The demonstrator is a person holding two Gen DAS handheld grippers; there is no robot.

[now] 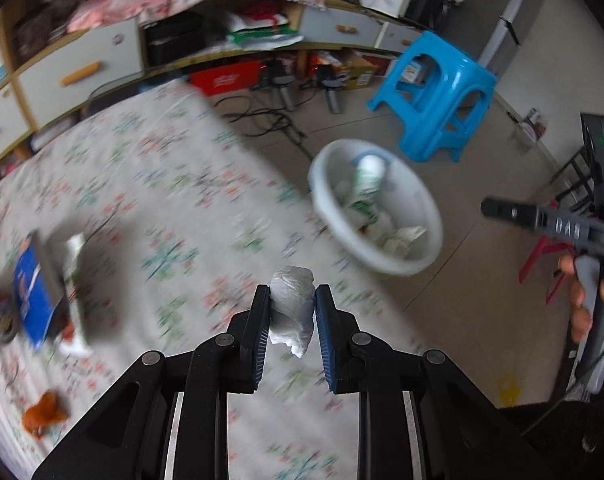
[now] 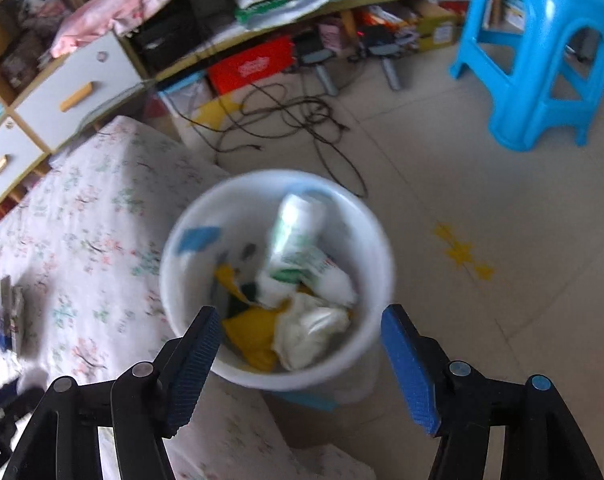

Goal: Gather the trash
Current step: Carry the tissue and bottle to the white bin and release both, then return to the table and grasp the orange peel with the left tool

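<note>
Clamped in the left gripper (image 1: 292, 307): a crumpled white tissue wad (image 1: 291, 308), carried above the floral bed (image 1: 141, 184) toward the white bin (image 1: 382, 262) on the floor just beyond. Spread wide and empty above that bin's rim, the right gripper (image 2: 302, 328), probably just unloaded.
</note>
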